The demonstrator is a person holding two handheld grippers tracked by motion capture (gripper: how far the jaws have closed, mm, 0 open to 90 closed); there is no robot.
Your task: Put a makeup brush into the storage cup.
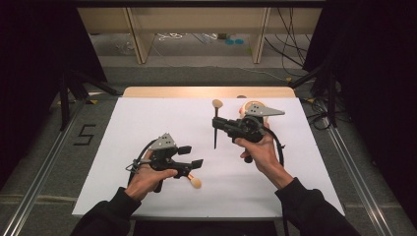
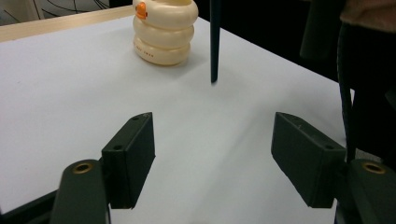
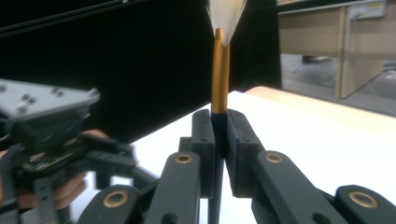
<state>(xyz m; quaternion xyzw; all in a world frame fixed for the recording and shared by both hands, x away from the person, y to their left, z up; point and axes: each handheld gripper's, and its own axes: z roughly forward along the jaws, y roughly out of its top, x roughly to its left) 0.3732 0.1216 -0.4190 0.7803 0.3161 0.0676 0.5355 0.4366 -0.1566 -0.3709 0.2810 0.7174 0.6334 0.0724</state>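
Glossy cream plastic holder (image 2: pixel 163 31); brush (image 3: pixel 219 74) with shiny golden metal collar.

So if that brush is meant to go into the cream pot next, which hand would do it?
The right, probably. The right gripper is already shut on the brush, held upright, close to the cream pot. The left gripper is open, empty and farther off.

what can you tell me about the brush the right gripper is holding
The brush is a makeup-style one: a thin dark handle, a gold metal collar and a pale, soft-looking tuft at the far end. The right gripper has its jaws shut on the handle just below the collar. In the high view it points away from the person, over the white table; its dark tip hangs near a cream ringed toy.
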